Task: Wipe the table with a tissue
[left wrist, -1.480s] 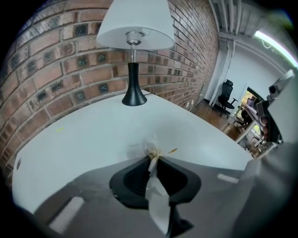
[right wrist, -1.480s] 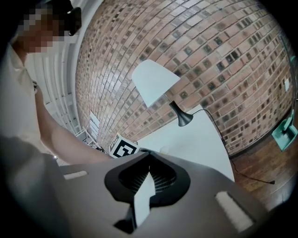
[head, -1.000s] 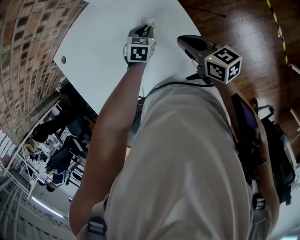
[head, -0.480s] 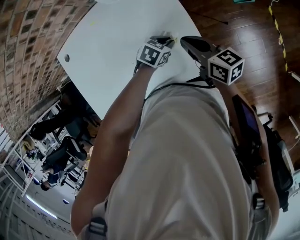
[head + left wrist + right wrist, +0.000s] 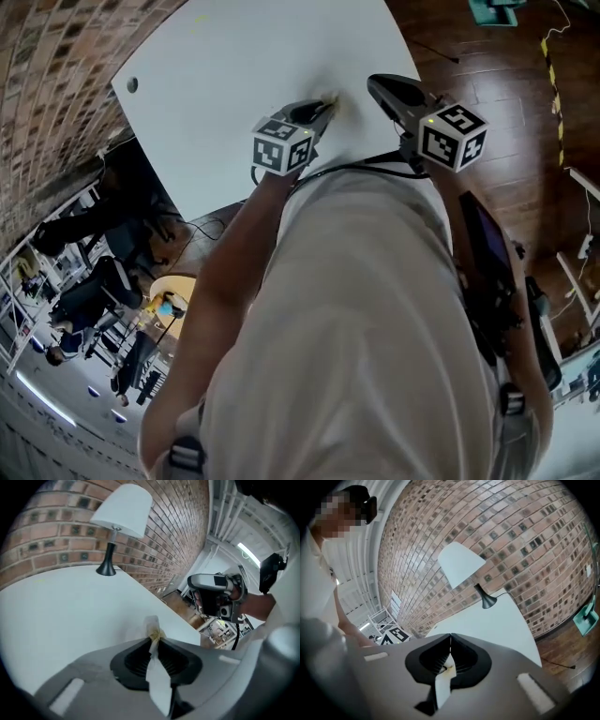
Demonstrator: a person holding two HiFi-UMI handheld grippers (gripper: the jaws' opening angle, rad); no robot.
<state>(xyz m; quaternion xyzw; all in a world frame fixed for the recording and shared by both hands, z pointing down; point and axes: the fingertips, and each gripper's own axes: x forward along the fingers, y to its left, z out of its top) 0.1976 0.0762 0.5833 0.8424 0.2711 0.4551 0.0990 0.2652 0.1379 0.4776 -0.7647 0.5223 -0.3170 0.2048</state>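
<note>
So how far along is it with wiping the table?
Done: probably some wiping, since the tissue has a yellowish stain at its tip. In hand: the left gripper pinches that tissue, on or just above the white table; the right gripper is shut alongside. Left: hard to say, as the tabletop shows no marks anywhere.

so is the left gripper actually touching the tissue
Touching. The left gripper view shows the left gripper pinching the tissue between its jaws, with a crumpled end poking out.

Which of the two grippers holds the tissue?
The left gripper: a crumpled white tissue is pinched between its jaws and sticks out past them. The right gripper has its jaws together, with no tissue showing.
</note>
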